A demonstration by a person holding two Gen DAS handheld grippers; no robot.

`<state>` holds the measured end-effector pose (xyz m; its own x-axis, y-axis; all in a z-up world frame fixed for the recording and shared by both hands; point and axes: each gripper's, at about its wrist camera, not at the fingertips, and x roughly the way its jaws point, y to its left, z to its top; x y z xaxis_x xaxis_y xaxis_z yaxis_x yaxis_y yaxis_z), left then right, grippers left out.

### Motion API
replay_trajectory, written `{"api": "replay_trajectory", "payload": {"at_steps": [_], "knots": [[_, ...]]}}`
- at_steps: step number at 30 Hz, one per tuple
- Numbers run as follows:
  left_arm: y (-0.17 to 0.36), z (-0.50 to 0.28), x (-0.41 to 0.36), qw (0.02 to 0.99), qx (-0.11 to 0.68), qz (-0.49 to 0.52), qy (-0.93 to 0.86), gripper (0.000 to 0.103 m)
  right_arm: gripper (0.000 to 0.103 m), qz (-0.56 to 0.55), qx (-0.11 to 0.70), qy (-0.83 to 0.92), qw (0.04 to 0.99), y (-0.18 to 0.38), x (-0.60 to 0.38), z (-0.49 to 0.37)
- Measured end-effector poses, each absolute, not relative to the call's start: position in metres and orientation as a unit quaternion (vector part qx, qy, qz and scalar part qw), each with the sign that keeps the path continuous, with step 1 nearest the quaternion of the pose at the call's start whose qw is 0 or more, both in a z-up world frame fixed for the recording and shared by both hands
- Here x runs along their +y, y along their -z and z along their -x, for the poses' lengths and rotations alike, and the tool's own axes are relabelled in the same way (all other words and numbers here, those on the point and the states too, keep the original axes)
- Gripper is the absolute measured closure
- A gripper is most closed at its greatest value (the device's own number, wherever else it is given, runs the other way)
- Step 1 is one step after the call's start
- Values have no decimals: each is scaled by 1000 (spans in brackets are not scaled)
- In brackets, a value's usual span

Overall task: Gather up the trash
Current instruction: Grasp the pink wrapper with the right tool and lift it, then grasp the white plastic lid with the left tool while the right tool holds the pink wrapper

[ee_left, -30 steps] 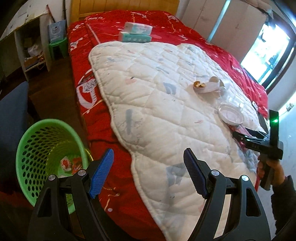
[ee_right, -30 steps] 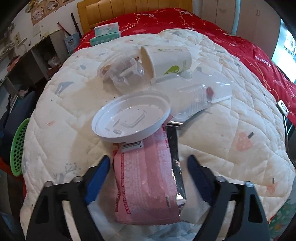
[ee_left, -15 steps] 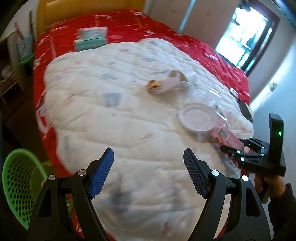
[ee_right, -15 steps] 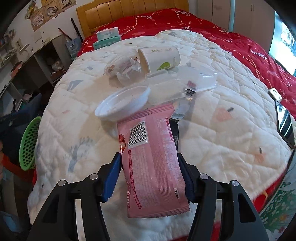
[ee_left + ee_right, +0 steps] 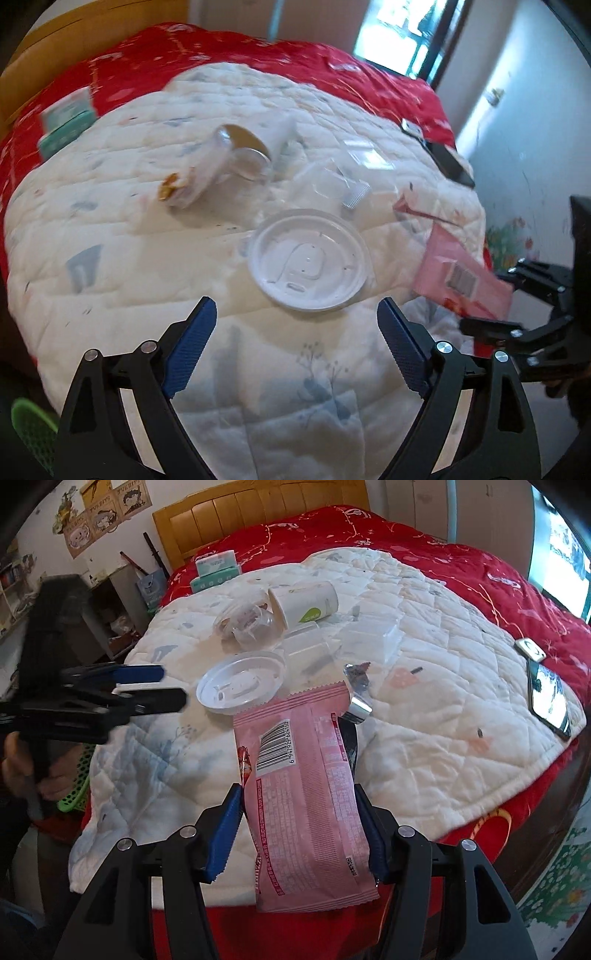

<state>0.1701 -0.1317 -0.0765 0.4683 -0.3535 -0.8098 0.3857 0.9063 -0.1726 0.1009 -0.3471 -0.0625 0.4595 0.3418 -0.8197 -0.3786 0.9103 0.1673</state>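
A bed under a red printed cover carried a white quilted pad with pale blue and pink motifs and a corded edge, and all the loose litter lay on that pad. A green perforated plastic basket showed beside the bed at its left, half hidden behind the left hand. The pink wrapper, a flat glossy plastic packet with crimped ends and a white barcode panel, sat raised above the pad's near edge, pinched across its width between the blue ribbed fingers of the right gripper, which pointed forward over the bed and held level. Beyond it a white paper cup with a green leaf mark lay on its side, a clear domed lid with food scraps touching its mouth. A round white plastic lid, shallow and ridged with a moulded tab, lay flat on the pad just ahead of the left gripper, whose fingers stood wide apart with nothing between them, tipped downward toward the lid. Crumpled clear plastic packaging lay next to the cup, and a small crinkled foil scrap sat near the wrapper's far end. A dark phone rested on the pad's right edge, well apart from the litter
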Motion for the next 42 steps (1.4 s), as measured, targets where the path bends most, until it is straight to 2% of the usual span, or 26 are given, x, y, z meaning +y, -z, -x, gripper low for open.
{"api": "replay_trajectory", "payload": {"at_steps": [18,19,20,30,31,32,42], "knots": [[110,-205,-166,845,482,-66,219,11,47,-12,463,-198,864,60,-365,-89],[111,-205,-166,845,483,-61,221,11,47,-13,463,-198,864,59,-365,-90],[111,-205,-165,846,481,-53,223,16,47,-13,463,-198,864,59,-365,-89],[82,-174,-125,875,444,-6,194,18,47,-12,446,-213,869,44,-351,-78],[76,-166,-115,879,438,4,189,19,47,-9,443,-217,870,41,-347,-77],[74,-161,-108,880,437,8,187,30,47,-8,441,-220,870,39,-344,-75],[71,-126,-56,887,432,56,150,31,46,9,426,-257,867,23,-300,-63]]}}
